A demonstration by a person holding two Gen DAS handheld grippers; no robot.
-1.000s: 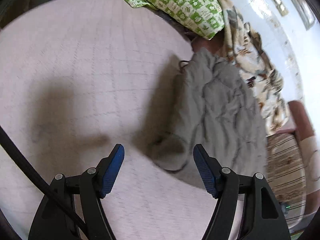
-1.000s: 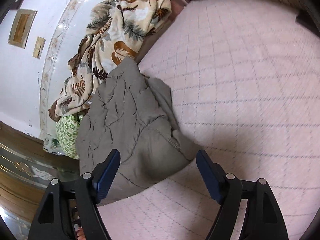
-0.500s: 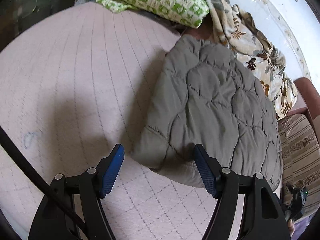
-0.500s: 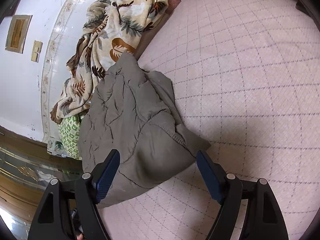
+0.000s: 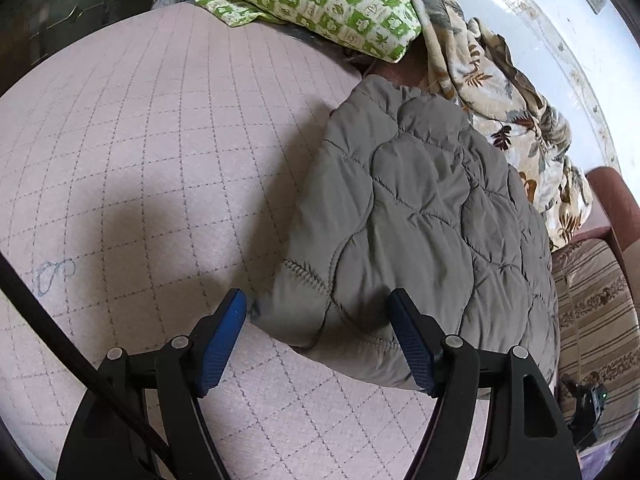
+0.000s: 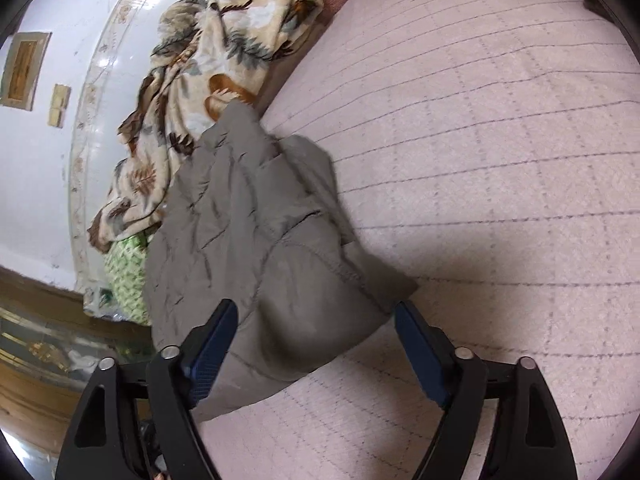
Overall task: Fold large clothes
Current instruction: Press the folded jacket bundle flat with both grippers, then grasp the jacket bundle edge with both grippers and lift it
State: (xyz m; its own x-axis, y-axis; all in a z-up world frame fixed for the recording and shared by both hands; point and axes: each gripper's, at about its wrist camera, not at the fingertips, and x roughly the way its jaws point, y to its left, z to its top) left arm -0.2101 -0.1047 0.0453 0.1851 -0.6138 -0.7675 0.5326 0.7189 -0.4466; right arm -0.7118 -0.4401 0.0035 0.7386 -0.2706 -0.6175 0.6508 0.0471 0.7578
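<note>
jacket: grey quilted jacket (image 5: 420,216), already bunched or part folded, lies on the pink quilted bed (image 5: 140,152) near its far edge.
left tongs: left tongs (image 5: 316,336) spread wide, gripping nothing; the stitched corner of the jacket sits between the blue pads, not pinched.
right tongs: right tongs (image 6: 316,344) equally wide, empty; the rounded near end of the jacket (image 6: 256,248) lies between the fingers.
surroundings: leaf-print blanket (image 5: 500,112) and green checked pillow (image 5: 320,4) heaped just beyond the jacket, against the wall.
step in hand: judged to be lining up for a two-corner grasp.
doing it well: push each pad under a hem, close on all layers, keep both grips level; thick padding may slip out if only the top layer is caught.
risk: snagging the blanket behind.
</note>
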